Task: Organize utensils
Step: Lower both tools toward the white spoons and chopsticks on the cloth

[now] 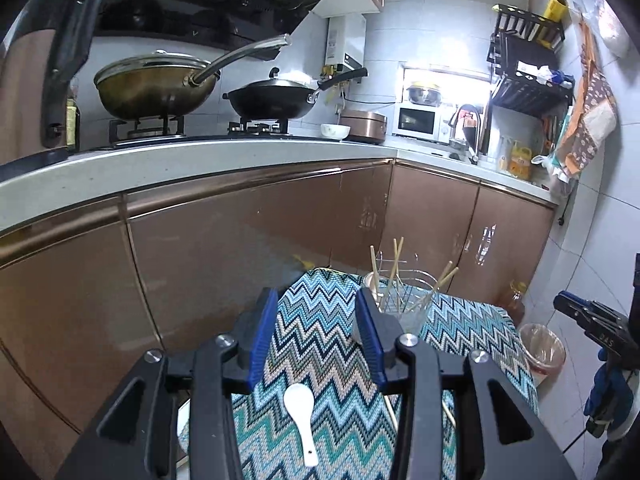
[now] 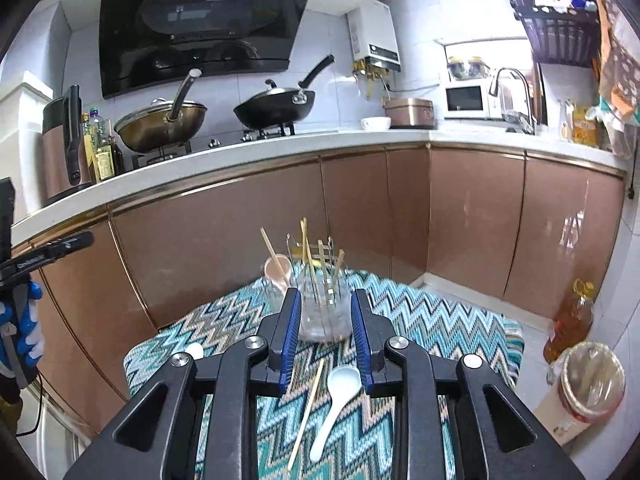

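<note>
Hovering low over the zigzag cloth (image 2: 420, 320), I hold both tongs spread wide with nothing between the blue pads. Directly beneath my right gripper (image 2: 326, 332) lie one white spoon (image 2: 334, 408) and one loose chopstick (image 2: 306, 412), side by side but apart; the spoon's bowl points away from me, towards the jar, and its handle runs back and slightly left, while the chopstick's long axis leans the same way. So my right hand is the nearer one for both, and I judge the next grab needs the jaws turned across that axis. Under my left gripper (image 1: 316, 340) rests a second white spoon (image 1: 302, 420), bowl away from me, handle trailing back towards me and a little right. That makes two spoons on the cloth, as far as I can count, plus one chopstick clearly seen; thin sticks by my left tong's right finger are too hidden to count. Farther ahead stands the clear glass jar (image 2: 324, 312), upright, holding about five chopsticks. Just beside it, left, is a smaller cup (image 2: 276, 270) with one stick.
</note>
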`<state>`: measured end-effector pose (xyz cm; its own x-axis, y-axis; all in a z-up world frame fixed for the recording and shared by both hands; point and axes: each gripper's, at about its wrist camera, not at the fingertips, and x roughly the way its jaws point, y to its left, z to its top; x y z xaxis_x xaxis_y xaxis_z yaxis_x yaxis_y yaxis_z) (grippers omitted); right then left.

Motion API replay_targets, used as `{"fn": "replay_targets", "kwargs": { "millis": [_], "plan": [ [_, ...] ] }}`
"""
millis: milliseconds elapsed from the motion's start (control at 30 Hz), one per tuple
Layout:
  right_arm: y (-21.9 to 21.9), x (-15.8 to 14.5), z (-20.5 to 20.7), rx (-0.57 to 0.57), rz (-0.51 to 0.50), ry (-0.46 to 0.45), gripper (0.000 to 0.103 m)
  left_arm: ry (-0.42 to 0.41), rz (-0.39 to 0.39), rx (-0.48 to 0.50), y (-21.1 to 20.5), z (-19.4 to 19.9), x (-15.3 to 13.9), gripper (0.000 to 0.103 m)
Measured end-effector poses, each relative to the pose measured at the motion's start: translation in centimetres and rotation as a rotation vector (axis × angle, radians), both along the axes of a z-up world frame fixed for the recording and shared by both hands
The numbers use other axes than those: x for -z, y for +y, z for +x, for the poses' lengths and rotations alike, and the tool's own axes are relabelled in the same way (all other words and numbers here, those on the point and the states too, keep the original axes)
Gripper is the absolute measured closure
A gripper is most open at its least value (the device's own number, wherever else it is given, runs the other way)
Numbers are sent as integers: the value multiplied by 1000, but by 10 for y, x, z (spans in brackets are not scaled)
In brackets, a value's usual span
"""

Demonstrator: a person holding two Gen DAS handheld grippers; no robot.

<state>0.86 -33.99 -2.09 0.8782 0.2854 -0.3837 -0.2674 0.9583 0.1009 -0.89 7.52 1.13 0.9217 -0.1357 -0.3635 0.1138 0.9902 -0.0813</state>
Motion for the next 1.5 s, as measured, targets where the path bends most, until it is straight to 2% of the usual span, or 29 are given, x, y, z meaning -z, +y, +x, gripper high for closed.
{"fn": "replay_targets", "kwargs": {
  "millis": [200, 500, 767, 1067, 1500],
  "plan": [
    [-2, 13, -1, 17, 14, 50, 77, 15, 4, -8, 11, -12, 6, 65],
    [4, 25, 6, 24, 20, 105, 77, 88, -39, 9, 25, -4, 27, 64],
    [11, 41, 23, 36, 28, 159, 77, 126, -32, 18, 34, 9, 42, 64],
    [17, 60, 38, 74, 27, 210, 77, 193, -41, 86, 24, 41, 65, 64],
    [4, 74, 56, 97, 51, 253, 77, 295, -21, 177, -1, 75, 79, 64]
  ]
}}
